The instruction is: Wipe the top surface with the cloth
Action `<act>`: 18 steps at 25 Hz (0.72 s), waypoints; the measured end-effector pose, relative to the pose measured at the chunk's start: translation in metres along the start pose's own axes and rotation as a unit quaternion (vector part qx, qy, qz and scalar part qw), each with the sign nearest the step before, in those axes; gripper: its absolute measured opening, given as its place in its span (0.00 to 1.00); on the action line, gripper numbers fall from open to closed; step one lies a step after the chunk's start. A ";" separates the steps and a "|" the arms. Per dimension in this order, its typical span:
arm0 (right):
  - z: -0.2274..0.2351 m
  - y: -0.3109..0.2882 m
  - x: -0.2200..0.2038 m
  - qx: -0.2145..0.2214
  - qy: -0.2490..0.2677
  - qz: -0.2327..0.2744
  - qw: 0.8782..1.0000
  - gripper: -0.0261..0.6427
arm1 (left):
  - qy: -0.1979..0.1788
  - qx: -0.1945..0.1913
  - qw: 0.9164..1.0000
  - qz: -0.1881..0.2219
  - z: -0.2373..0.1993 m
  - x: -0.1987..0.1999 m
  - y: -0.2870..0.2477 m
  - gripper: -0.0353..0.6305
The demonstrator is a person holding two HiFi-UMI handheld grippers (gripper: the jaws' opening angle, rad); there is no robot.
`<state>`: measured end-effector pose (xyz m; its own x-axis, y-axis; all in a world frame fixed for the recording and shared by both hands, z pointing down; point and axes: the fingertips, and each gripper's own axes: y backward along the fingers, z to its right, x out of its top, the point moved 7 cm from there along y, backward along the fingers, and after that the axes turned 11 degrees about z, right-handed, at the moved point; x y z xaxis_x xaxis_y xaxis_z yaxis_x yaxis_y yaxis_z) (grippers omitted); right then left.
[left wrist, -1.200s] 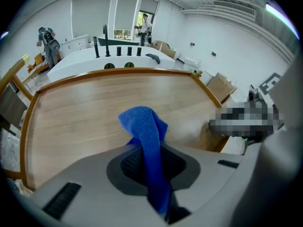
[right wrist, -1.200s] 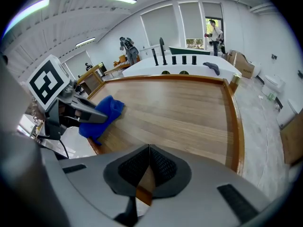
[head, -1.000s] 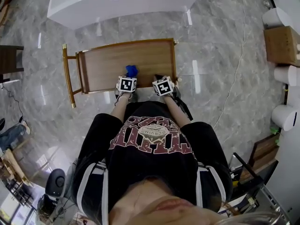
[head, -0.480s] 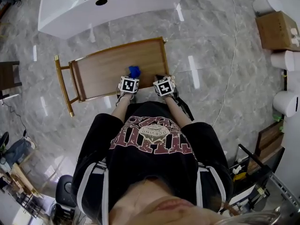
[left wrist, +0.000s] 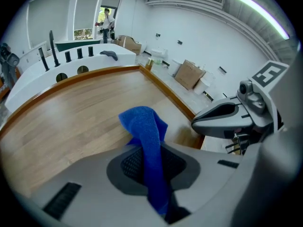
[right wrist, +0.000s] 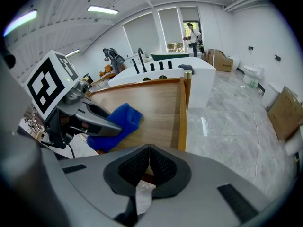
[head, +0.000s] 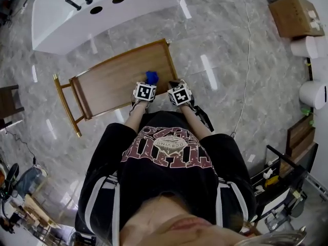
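Note:
A wooden tray-top table (head: 113, 81) with a raised brass-coloured rim stands in front of me. A blue cloth (head: 151, 77) lies bunched on it near the front right corner. My left gripper (head: 146, 87) is shut on the cloth (left wrist: 147, 136), which hangs up and forward out of the jaws over the wooden top (left wrist: 71, 122). My right gripper (head: 178, 90) hovers just to the right, at the table's front right edge, shut with nothing held (right wrist: 149, 161). From the right gripper view the cloth (right wrist: 116, 124) and the left gripper (right wrist: 87, 115) show at left.
A white counter (head: 102, 6) with round holes and dark handles stands beyond the table. A cardboard box (head: 294, 14) and white cylinders (head: 312, 94) line the right side. A thin cable (head: 246, 60) runs over the marble floor. Dark racks (head: 284, 188) stand at lower right.
Both grippers and the cloth now sit nearer the table's right edge than a second ago. The head view has swung, so the table appears further left and tilted.

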<state>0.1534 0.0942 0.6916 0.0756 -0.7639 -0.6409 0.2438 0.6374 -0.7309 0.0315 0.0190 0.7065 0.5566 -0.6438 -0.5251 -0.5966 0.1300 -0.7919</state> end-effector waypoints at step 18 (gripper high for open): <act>0.019 0.032 0.004 -0.014 -0.024 0.058 0.998 0.07 | -0.084 -0.072 0.994 -0.018 0.058 0.023 -0.038 0.20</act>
<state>0.1800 0.1093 0.6704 0.1481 -0.6888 -0.7097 0.2036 0.7235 -0.6597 0.1001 0.0435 0.7062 0.6605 -0.5087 -0.5522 -0.6447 -0.0074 -0.7644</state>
